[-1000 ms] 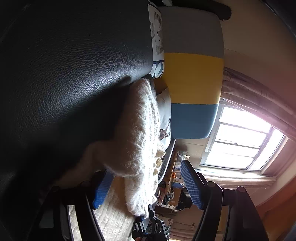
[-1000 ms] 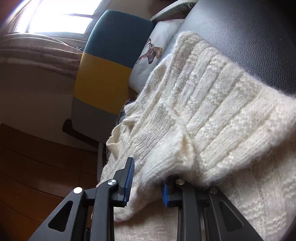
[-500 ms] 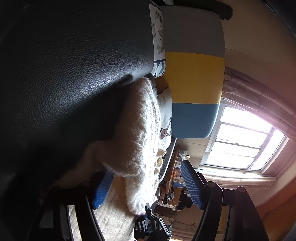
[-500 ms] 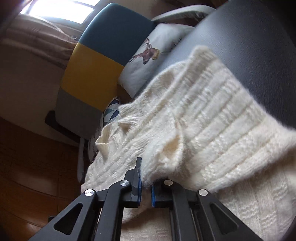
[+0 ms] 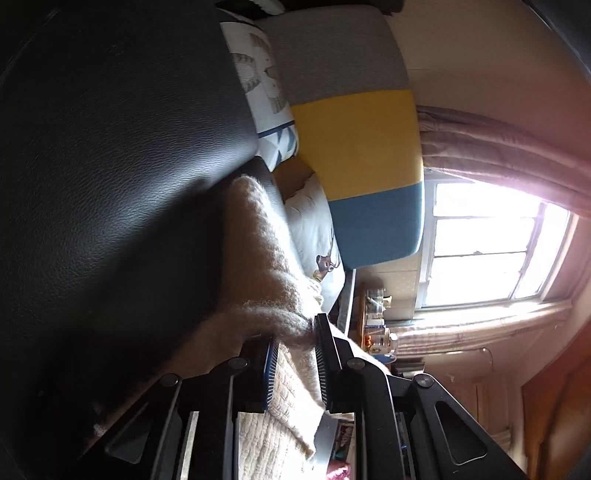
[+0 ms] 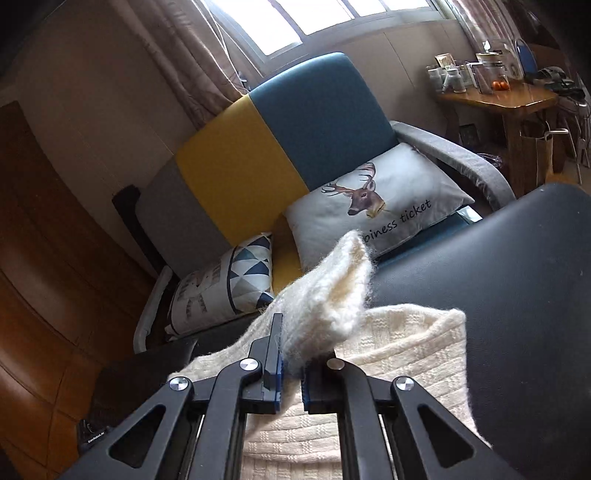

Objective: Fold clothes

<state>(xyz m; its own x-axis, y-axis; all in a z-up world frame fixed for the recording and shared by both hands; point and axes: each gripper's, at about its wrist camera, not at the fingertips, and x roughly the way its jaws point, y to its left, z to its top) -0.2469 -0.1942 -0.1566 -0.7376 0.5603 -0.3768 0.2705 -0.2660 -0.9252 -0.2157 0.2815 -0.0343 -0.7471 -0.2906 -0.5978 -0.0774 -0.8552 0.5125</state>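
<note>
Presently, entries as observed.

Cream knit sweater [image 6: 402, 350]: lay on a black leather-look surface [image 6: 517, 273], the ribbed body spread flat toward the near edge, one fold lifted clear of it. In the left wrist view the same sweater [image 5: 258, 266] ran as a long ridge along the dark surface [image 5: 110, 184].

Right gripper [image 6: 291, 380]: jaws clamped tight on a bunched edge of the sweater; blue pads nearly met, with the knit squeezed between them. The pinched cloth rose past the fingertips in a pointed peak, raised above the flat part.

Left gripper [image 5: 294, 365]: jaws had just been closing, with a thick fold of the sweater between them. Both blue pads pressed against the knit, which bulged out above the fingertips.

Armchair [image 6: 280, 140]: stood behind the black surface, back panelled in grey, yellow and blue, grey arm on one side.

Deer cushion [image 6: 376, 206]: white, printed with a stag's head and lettering, leaned on the chair seat.

Patterned cushion [image 6: 225, 288]: triangles in blue and white, lay beside the deer cushion, lower on the seat.

Window [image 6: 314, 22]: bright, flanked by a gathered curtain [image 6: 195, 55].

Wooden table [image 6: 502, 99]: off to one side, crowded with jars and small items, too small to identify.
</note>
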